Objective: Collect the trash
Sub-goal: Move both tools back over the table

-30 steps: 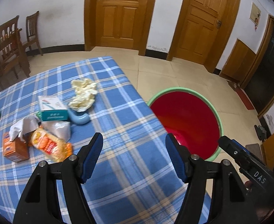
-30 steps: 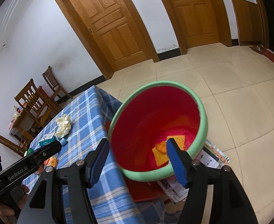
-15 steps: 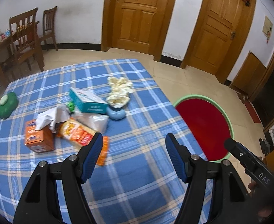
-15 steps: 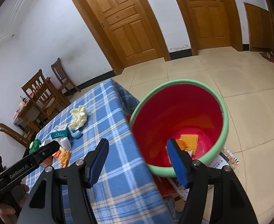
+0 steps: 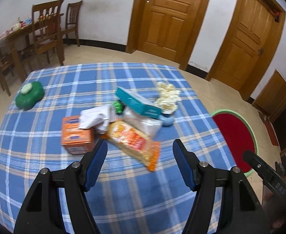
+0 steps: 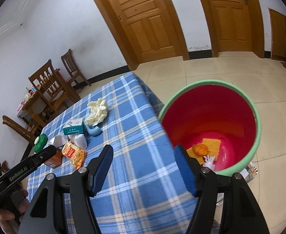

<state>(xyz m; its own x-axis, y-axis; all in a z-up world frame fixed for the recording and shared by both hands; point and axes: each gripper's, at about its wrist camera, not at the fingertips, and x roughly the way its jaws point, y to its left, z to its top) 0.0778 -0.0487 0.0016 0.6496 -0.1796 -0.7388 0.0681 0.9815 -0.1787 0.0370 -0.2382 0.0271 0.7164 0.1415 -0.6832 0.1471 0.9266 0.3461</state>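
A cluster of trash lies mid-table on the blue checked cloth (image 5: 123, 198): an orange snack bag (image 5: 133, 143), an orange box (image 5: 75, 134) with white tissue (image 5: 98, 117) on it, a clear bag (image 5: 143, 123), a teal box (image 5: 138, 102) and crumpled yellow paper (image 5: 167, 96). My left gripper (image 5: 140, 152) hovers open just short of the snack bag, holding nothing. My right gripper (image 6: 143, 158) is open and empty above the table's right edge. Beside it stands the red bin (image 6: 211, 124) with a green rim, holding orange scraps (image 6: 205, 148).
A green lidded container (image 5: 28, 95) sits at the table's far left and a pale blue curved piece (image 5: 167, 120) by the teal box. Wooden chairs (image 5: 47, 31) and a side table stand by the far wall. Papers lie on the tiled floor beside the bin (image 6: 250, 172).
Both grippers swung left, away from the bin and toward the table. The trash cluster now sits centred ahead of the left gripper. Both stayed open and empty.
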